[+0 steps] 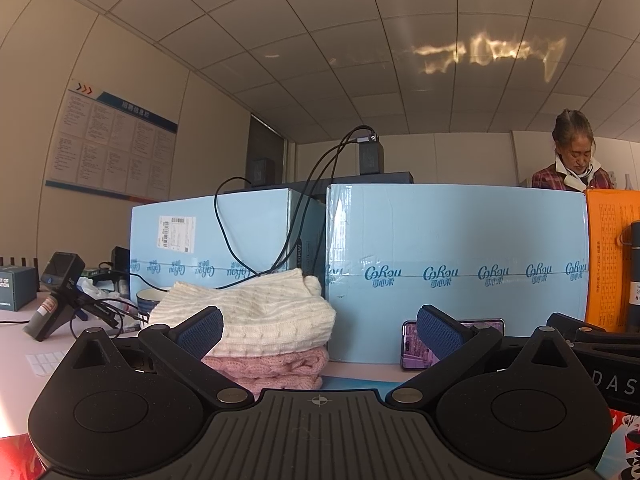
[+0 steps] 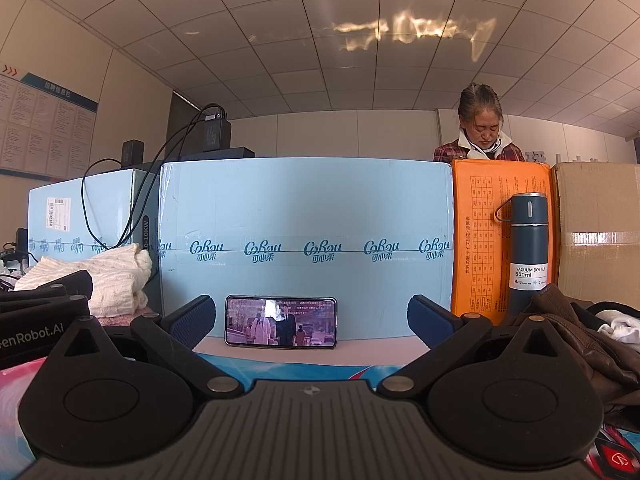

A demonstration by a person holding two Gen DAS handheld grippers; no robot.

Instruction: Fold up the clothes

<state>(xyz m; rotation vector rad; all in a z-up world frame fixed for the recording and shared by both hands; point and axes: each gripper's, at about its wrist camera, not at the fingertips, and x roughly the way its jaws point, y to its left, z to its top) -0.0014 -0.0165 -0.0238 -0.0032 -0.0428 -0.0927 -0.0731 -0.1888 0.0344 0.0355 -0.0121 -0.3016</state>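
A folded cream knit sweater [image 1: 256, 312] lies on top of a folded pink knit sweater [image 1: 276, 368] at the back left of the table, against a light blue box. My left gripper [image 1: 320, 332] is open and empty, its left finger just in front of the stack. The cream sweater [image 2: 108, 276] also shows at the left of the right wrist view. My right gripper [image 2: 312, 320] is open and empty, facing a phone. A brown leather garment [image 2: 580, 336] and a white cloth [image 2: 620, 326] lie to its right.
Light blue boxes [image 2: 304, 220] wall off the back, with an orange box [image 2: 500, 240] and a cardboard box [image 2: 600, 232] beside them. A phone [image 2: 281, 322] leans on the blue box. A vacuum bottle [image 2: 528, 252] stands at right. A person [image 2: 480, 128] stands behind. Cables and devices [image 1: 60, 292] sit at left.
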